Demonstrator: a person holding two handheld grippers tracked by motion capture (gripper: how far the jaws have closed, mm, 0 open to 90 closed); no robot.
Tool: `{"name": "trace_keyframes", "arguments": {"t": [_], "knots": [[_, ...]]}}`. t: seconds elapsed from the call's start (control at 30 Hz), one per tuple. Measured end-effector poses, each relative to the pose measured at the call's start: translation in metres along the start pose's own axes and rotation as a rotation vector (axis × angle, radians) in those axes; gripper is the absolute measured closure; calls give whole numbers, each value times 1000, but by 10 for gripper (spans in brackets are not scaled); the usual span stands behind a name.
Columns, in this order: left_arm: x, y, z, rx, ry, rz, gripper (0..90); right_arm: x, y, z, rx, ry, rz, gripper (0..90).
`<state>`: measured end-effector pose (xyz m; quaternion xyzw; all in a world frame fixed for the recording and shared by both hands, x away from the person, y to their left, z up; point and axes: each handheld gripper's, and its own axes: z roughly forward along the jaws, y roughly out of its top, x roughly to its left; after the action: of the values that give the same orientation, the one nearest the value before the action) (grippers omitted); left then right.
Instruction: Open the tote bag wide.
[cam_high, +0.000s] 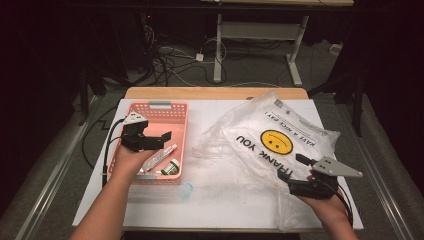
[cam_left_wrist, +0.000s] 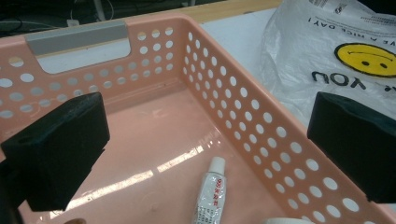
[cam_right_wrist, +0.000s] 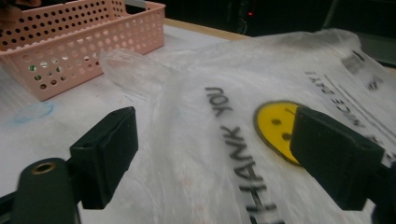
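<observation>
A pink perforated basket (cam_high: 176, 111) stands on the left of the white table. Inside it lie a white tube (cam_left_wrist: 211, 189) and a small white jar with a green label (cam_high: 171, 167). My left gripper (cam_high: 156, 140) hovers open over the basket's near half, and the tube lies low between its jaws without touching them (cam_left_wrist: 205, 144). A clear plastic bag (cam_high: 260, 135) printed with a yellow smiley and "THANK YOU" lies crumpled on the right. My right gripper (cam_high: 291, 167) is open just above the bag's near part (cam_right_wrist: 219, 158), with nothing between its pads.
A faint blue ring (cam_high: 186, 190) marks the white table cover (cam_high: 210, 205) in front of the basket. The basket (cam_right_wrist: 79, 42) has a grey handle (cam_left_wrist: 77, 37) on its far wall. Beyond the table's wooden far edge are cables and desk legs (cam_high: 218, 55) on the floor.
</observation>
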<state>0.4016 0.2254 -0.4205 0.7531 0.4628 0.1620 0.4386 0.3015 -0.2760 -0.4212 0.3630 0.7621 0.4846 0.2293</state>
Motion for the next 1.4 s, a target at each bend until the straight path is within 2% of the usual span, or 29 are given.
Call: {"name": "trace_keyframes", "arguments": {"t": [0.1, 0.13, 0.2, 0.33, 0.43, 0.5, 0.63, 0.77, 0.9, 1.0, 1.1, 1.23, 1.4], "knots": [[1, 0, 1, 6, 5, 2, 0, -1, 14, 21, 55, 33, -66, 316], [1, 0, 0, 8, 7, 4, 0, -2, 16, 29, 79, 48, -69, 354], [1, -1, 0, 8, 8, 1, 0, -5, 16, 46, 138, 117, -47, 413], [0, -1, -1, 10, 11, 6, 0, 0, 2, 65, 178, 135, -35, 446], [-2, -1, 0, 13, 13, 15, 0, 6, -6, 74, 240, 157, -74, 454], [-2, -1, 0, 12, 12, 13, 0, 10, -9, 80, 273, 178, -80, 450], [1, -1, -1, 8, 12, -8, 0, 16, -14, 90, 322, 182, -112, 422], [3, -1, -1, 15, 9, -13, 0, 18, -19, 97, 365, 188, -131, 434], [1, -1, -1, 12, 4, -4, 0, 19, -21, 99, 371, 179, -136, 456], [-1, -1, -1, 12, 1, 11, 0, 18, -21, 101, 367, 166, -136, 519], [0, -1, -1, 13, 1, 7, 0, 16, -21, 101, 365, 150, -133, 605], [0, -1, -1, 11, 2, 8, 0, 14, -20, 102, 364, 153, -122, 715], [-2, -2, -1, 11, 4, 13, 0, 11, -20, 102, 361, 162, -107, 779]]}}
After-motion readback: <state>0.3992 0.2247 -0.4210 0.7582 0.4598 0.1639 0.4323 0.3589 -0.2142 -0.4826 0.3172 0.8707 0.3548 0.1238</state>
